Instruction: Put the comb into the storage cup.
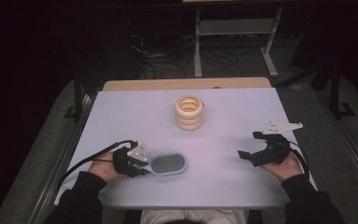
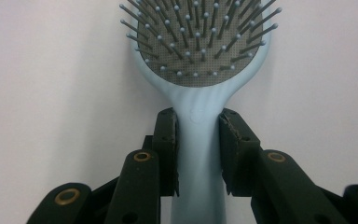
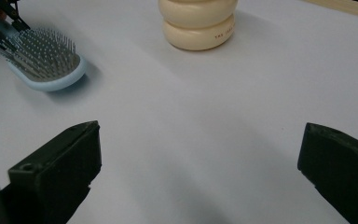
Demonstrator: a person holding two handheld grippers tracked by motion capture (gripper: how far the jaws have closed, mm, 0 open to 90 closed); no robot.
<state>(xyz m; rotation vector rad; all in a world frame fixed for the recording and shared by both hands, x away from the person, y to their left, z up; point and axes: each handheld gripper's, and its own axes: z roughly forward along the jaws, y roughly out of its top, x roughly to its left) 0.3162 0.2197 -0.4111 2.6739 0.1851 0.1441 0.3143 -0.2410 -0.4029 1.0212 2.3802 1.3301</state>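
1. High view first: we see a white table with the person's forearms coming in from the bottom edge, one gripper in each hand.
2. Our left gripper sits at the near left of the table, its jaws clamped on the handle of a light blue hairbrush.
3. Left gripper view confirms the grip: both black jaws press against the sides of the hairbrush handle, one on each side, and the oval head points away from the gripper with its bristles facing up (the bristle pad is grey, each pin tipped with a pale ball).
4. We see the brush head lying on or just over the table surface; which of the two we cannot tell.
5. Our right gripper is at the near right, well apart from the brush, and its jaws stand wide apart with nothing between them.
6. Right gripper view shows bare table between those two jaws, with the hairbrush off at the upper left.
7. Near the far middle of the table stands a cream stack of rings, upright, apart from both grippers (a little red print shows on its side in the right gripper view).
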